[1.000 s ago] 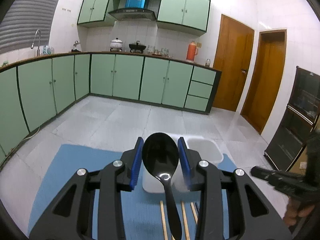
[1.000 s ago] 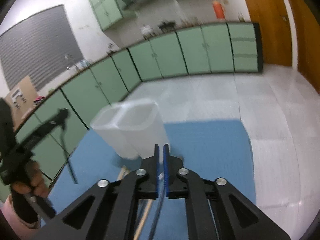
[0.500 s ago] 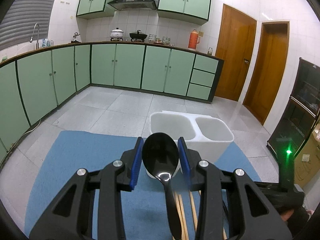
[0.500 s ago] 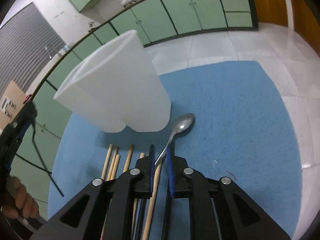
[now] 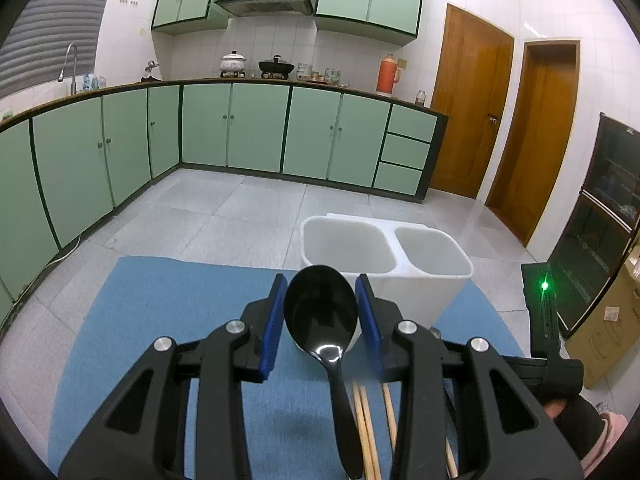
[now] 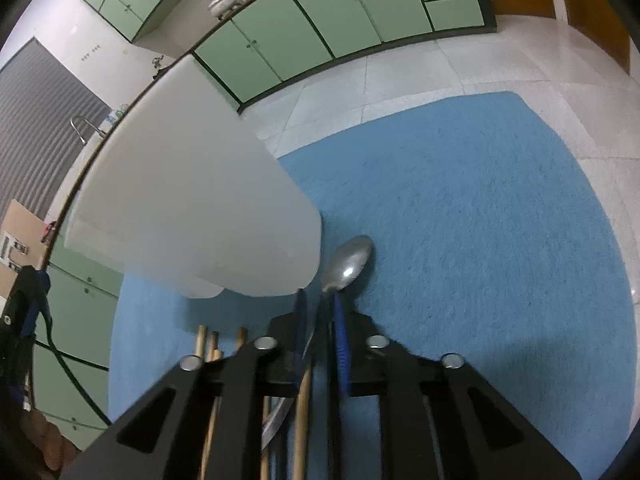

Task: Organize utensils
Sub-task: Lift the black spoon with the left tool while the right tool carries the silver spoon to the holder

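Note:
My left gripper (image 5: 322,312) is shut on a black plastic spoon (image 5: 320,312), bowl up between the blue pads, held above the blue mat (image 5: 160,312). A white two-compartment holder (image 5: 380,256) stands just beyond it, both compartments looking empty. In the right wrist view, my right gripper (image 6: 318,312) hangs low over the mat with its jaws a narrow gap apart around the handle of a metal spoon (image 6: 346,264) lying there. The holder (image 6: 192,216) is close on its left. Wooden chopsticks (image 6: 208,344) lie under the gripper.
The mat (image 6: 460,220) lies on a grey tiled floor. Green kitchen cabinets (image 5: 240,128) line the far walls, and wooden doors (image 5: 468,112) stand at the right. More chopsticks (image 5: 368,432) lie on the mat below the left gripper. A dark cabinet (image 5: 600,232) is at the right.
The right gripper dropped toward the mat and opened slightly over the metal spoon. The left gripper with the black spoon rose and the holder came into fuller view.

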A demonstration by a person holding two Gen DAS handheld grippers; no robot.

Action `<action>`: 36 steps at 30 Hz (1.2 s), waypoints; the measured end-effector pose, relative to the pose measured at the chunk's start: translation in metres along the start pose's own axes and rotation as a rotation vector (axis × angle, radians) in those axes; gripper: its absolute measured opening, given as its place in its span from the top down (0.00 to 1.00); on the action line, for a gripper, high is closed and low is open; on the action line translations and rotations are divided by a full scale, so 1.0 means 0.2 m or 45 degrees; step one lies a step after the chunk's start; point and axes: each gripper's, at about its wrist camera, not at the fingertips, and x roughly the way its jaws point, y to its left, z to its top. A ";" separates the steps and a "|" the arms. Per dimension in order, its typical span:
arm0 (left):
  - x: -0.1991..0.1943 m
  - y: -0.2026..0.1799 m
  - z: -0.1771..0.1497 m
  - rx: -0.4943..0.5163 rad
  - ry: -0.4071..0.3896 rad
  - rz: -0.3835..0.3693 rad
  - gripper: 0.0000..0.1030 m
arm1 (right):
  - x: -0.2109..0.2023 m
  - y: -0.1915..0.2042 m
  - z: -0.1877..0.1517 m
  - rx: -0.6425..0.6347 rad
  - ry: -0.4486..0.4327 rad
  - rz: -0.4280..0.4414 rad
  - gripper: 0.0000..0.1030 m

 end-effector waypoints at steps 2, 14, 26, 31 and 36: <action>0.00 0.00 0.00 -0.002 0.002 0.000 0.67 | 0.00 -0.01 -0.01 -0.003 -0.008 0.030 0.97; -0.03 -0.02 0.03 0.005 -0.036 -0.012 0.67 | -0.35 -0.08 -0.08 0.000 -0.277 0.171 0.98; -0.08 -0.06 0.32 0.005 -0.246 -0.008 0.67 | -0.82 0.24 0.14 -0.333 -0.760 0.022 0.98; 0.00 -0.14 0.47 0.051 -0.329 -0.001 0.67 | -0.76 0.44 0.29 -0.437 -0.854 -0.010 0.98; 0.11 -0.24 0.54 0.121 -0.381 0.031 0.67 | -0.63 0.53 0.36 -0.500 -0.874 -0.060 0.98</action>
